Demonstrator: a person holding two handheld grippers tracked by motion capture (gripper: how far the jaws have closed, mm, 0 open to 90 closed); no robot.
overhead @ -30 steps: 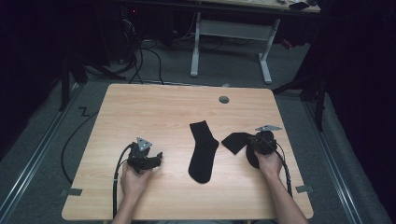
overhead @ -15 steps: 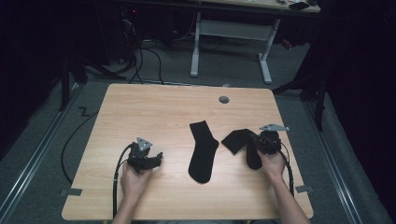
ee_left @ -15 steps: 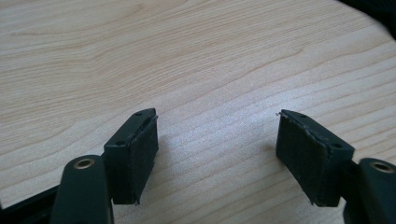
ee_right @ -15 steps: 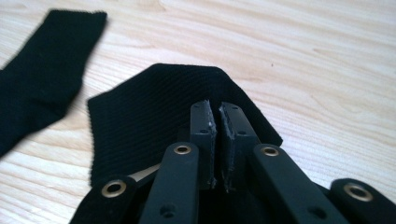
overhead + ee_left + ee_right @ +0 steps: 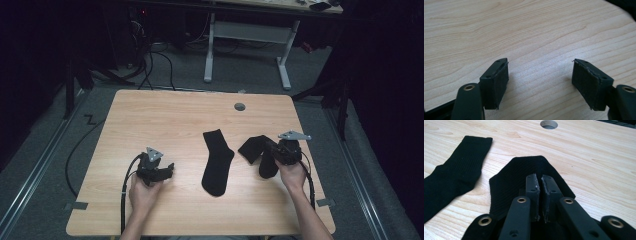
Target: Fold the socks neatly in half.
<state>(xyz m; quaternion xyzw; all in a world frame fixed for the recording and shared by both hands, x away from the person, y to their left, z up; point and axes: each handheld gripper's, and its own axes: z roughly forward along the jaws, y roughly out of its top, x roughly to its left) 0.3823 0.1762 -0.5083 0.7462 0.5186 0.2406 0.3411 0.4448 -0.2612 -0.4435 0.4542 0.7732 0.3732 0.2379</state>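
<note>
Two black socks are on the wooden table (image 5: 165,115). One sock (image 5: 218,161) lies flat and straight near the middle, also seen as the flat sock (image 5: 456,177) in the right gripper view. The other, a bent sock (image 5: 251,148), sits to its right, with its fabric spreading under the jaws as the bent sock (image 5: 519,172). My right gripper (image 5: 270,147) is shut on this sock at its bend; the jaws (image 5: 541,178) meet with a hair-thin gap. Over bare wood at the left, my left gripper (image 5: 170,170) is open, and nothing lies between its jaws (image 5: 540,75).
A round cable hole (image 5: 240,106) is at the back of the table, also visible as the hole (image 5: 548,123). Cables trail from both grippers toward the front edge. A white desk frame (image 5: 247,37) stands on the floor beyond the table.
My right gripper has shifted slightly right and back with the bent sock in it. The left gripper and the flat sock have stayed put.
</note>
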